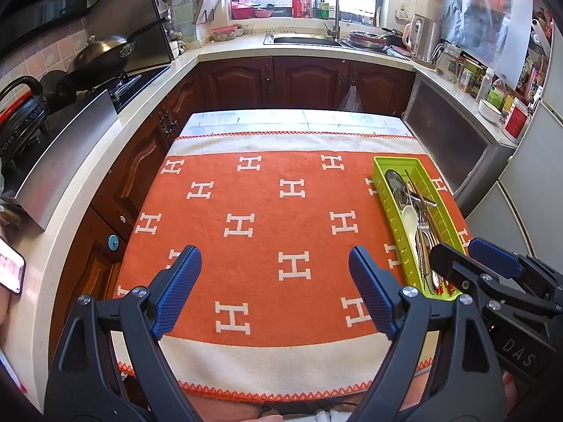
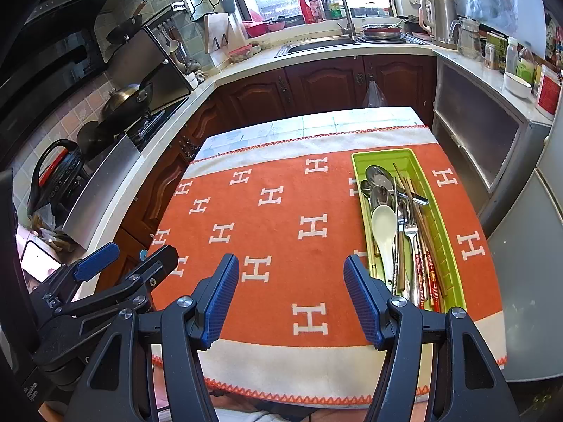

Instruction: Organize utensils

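Note:
A lime green utensil tray (image 1: 380, 176) (image 2: 359, 165) lies on the right side of an orange blanket with white H marks (image 1: 267, 211) (image 2: 281, 211). It holds metal spoons (image 2: 378, 176), a white spoon (image 2: 384, 221), a fork (image 2: 410, 232) and chopsticks (image 2: 427, 263). My left gripper (image 1: 274, 263) is open and empty over the blanket's near middle, left of the tray. My right gripper (image 2: 291, 274) is open and empty, its right finger just beside the tray's near left edge. Each gripper also shows in the other's view, the right one (image 1: 471, 256) and the left one (image 2: 130, 256).
The blanket covers a small table amid kitchen counters. A stove with a wok (image 1: 102, 52) is on the left, a sink (image 1: 302, 38) at the back, a steel cabinet (image 1: 454, 140) and fridge (image 2: 535, 228) on the right. A phone (image 1: 10, 267) lies on the left counter.

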The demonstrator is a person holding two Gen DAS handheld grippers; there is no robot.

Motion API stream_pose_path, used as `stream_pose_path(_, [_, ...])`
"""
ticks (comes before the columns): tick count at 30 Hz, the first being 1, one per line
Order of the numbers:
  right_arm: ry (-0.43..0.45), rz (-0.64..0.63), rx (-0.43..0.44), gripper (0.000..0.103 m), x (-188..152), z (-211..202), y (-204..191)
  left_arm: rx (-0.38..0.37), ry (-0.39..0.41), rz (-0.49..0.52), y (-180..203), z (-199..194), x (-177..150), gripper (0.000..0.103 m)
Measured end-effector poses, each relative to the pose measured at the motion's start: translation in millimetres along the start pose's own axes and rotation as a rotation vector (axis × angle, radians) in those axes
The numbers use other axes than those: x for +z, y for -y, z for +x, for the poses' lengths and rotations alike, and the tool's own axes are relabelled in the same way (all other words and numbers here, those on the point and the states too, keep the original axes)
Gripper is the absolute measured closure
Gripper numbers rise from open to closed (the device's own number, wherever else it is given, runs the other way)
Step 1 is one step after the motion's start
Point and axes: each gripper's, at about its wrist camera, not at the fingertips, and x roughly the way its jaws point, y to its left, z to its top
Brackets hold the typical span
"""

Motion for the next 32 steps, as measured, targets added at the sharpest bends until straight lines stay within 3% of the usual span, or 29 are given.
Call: stream_pose_path(32, [-0.011, 0.009, -0.001, 0.040, -3.4, 1.5, 5.2, -0.012, -0.033, 0.017, -1.7, 6.8, -0.2, 0.019])
